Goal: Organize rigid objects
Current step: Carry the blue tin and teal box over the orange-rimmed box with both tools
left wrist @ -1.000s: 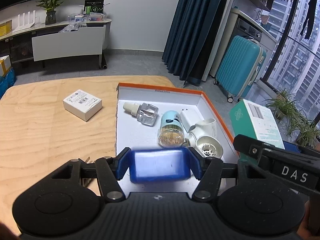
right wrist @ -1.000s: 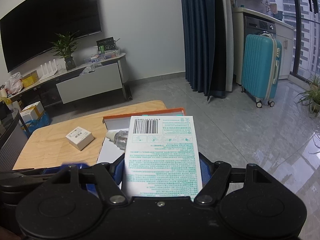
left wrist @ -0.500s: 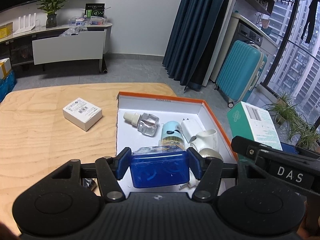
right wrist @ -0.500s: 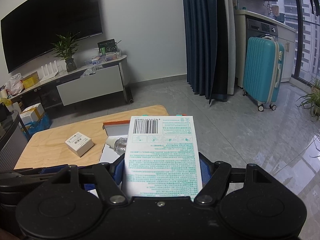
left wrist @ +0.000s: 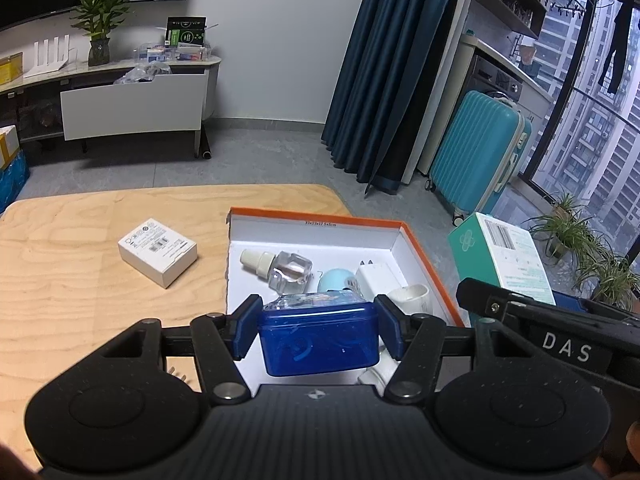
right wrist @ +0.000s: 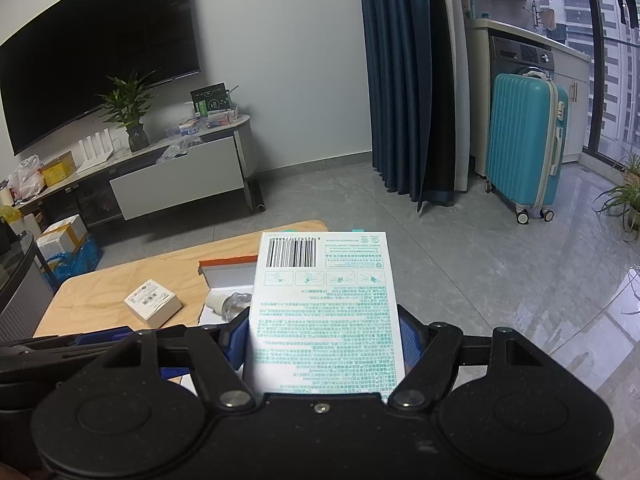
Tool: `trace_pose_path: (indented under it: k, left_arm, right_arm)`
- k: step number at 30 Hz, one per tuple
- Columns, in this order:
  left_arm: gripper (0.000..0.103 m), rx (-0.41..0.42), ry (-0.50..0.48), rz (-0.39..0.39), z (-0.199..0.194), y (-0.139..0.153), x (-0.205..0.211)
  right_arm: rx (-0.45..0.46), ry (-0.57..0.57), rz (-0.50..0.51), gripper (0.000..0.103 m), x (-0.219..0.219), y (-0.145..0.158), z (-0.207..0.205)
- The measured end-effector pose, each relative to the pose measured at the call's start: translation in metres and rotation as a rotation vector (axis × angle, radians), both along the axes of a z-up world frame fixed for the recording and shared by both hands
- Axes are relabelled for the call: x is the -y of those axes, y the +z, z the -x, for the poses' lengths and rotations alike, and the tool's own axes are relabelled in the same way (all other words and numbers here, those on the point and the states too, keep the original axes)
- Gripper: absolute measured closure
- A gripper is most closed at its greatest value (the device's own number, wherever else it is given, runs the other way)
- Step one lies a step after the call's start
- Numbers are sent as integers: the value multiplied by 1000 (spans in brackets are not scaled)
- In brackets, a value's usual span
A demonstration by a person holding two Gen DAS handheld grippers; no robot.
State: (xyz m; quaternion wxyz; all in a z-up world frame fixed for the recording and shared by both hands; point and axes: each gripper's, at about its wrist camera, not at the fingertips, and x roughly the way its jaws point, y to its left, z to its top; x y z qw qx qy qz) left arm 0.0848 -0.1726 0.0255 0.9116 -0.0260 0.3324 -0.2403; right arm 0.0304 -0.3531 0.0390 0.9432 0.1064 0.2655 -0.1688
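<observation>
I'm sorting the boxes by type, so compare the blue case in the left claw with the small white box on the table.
The blue case is glossy translucent plastic; the white box is matte, opaque and labelled. The blue case is clamped in the left claw over the orange-rimmed tray; the white box lies free on the table. Both are compact and rectangular.

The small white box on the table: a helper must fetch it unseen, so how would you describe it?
On the wooden table, look left of the orange-rimmed tray. The small white box lies alone on bare wood, outside the tray, label side up. Unlike the other items, it sits in neither the tray nor a gripper.
</observation>
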Motion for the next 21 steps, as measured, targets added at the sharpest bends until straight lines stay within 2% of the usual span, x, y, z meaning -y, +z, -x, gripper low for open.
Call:
trace_pose_path:
  k: [21]
  left_arm:
    - [42,7,12,12,-23,6,3]
  right_arm:
    - [-26,17,4,19,11,-3,-29]
